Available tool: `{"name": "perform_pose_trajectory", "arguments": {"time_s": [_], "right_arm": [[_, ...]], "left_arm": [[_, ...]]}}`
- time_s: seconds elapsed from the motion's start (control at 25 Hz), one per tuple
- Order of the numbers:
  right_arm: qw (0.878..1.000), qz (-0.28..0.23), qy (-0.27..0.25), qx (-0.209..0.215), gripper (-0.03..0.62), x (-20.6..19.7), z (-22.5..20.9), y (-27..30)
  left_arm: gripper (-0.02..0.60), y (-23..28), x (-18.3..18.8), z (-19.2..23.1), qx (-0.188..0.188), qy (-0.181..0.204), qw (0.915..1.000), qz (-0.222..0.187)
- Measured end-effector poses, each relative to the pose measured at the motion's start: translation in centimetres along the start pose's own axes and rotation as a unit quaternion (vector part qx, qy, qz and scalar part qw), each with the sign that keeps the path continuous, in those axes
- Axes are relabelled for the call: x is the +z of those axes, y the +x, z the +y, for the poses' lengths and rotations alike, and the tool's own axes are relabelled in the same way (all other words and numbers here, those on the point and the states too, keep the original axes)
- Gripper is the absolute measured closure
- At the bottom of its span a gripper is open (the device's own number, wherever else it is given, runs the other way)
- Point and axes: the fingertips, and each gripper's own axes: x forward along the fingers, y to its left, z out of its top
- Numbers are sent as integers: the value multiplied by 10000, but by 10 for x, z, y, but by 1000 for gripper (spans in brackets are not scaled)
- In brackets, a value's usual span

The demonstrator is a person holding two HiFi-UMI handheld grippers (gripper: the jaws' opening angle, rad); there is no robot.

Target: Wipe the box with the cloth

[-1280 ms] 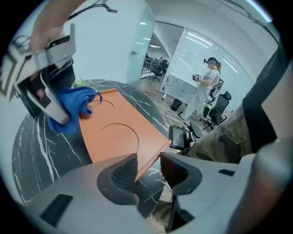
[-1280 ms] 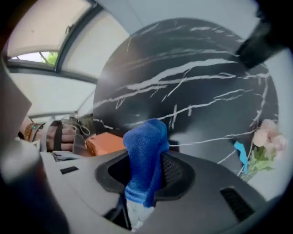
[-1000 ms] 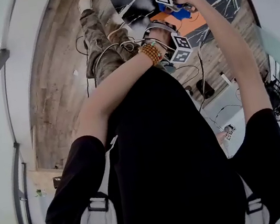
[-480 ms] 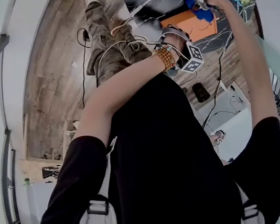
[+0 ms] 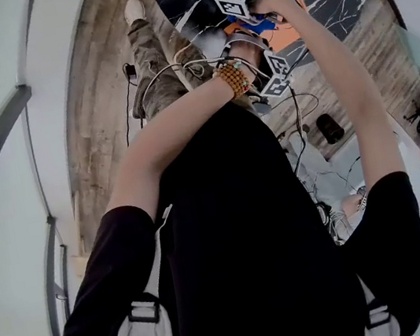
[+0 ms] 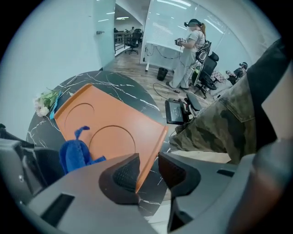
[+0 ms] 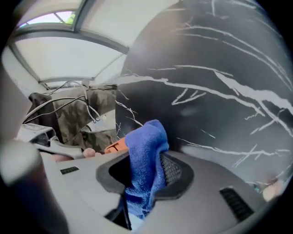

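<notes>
A flat orange box (image 6: 110, 123) lies on the black marble table (image 6: 116, 82). Its near edge runs between the jaws of my left gripper (image 6: 149, 176), which have just been closing. The edge touches the left pad, and a dark gap shows before the right pad. My right gripper (image 7: 144, 176) is shut on a blue cloth (image 7: 146, 155), which sticks up between its pads. A little orange of the box (image 7: 114, 145) shows behind it. In the head view the cloth (image 5: 259, 24) hangs over the box (image 5: 287, 31), at the top of the picture.
A sprig of pale flowers (image 6: 43, 103) lies at the table's far edge. My camouflage trouser leg (image 6: 219, 128) is close on the right, with a small screen (image 6: 175, 112) beside it. Cables (image 5: 170, 74) trail on the wooden floor. A person (image 6: 190, 55) stands far back by office chairs.
The right gripper carried the cloth out toward the box's right end, then came back toward its left end. The left gripper stays at the box's near edge.
</notes>
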Motion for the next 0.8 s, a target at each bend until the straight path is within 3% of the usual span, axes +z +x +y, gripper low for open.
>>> {"name": "perform_pose_trajectory", "arguments": {"time_s": [0.08,0.16,0.24,0.32,0.44,0.48,0.52,0.56,0.6,0.68,0.76,0.8], "right_arm": [[9991,-389,-82,-160,493,4,0,-3],[9940,-966,274,-432,493,-10,-27,-12],[9758,-1872,870,-725,493,-38,-59,-31],[9385,-3060,1091,-1166,493,-63,-75,-59],[8477,-4836,1034,-1921,490,-92,-63,-90],[8192,-5197,1096,-2165,490,-103,-54,-88],[8017,-5329,1200,-2428,490,-114,-44,-78],[7977,-5250,1281,-2677,490,-122,-34,-60],[8033,-5080,1279,-2834,490,-125,-21,-39],[8141,-5003,1048,-2757,494,-114,14,-1],[8129,-5193,643,-2555,493,-94,54,20],[8080,-5267,492,-2595,493,-89,66,26]], "left_arm": [[453,0,1,-1,-15,32,9999,146],[451,1,1,-1,-28,47,9996,277],[450,2,1,-1,-43,27,9993,358],[447,4,-2,1,-55,-51,9994,349],[442,5,-11,5,-5,-226,9995,215],[440,5,-13,5,23,-277,9995,161],[440,4,-13,5,42,-330,9994,111],[439,4,-12,4,42,-396,9992,67],[437,3,-10,3,13,-493,9988,30],[433,2,-7,3,-116,-827,9965,-46],[438,-2,-6,5,-193,-1226,9920,-212],[475,-6,-4,7,-147,-1365,9899,-342]]}}
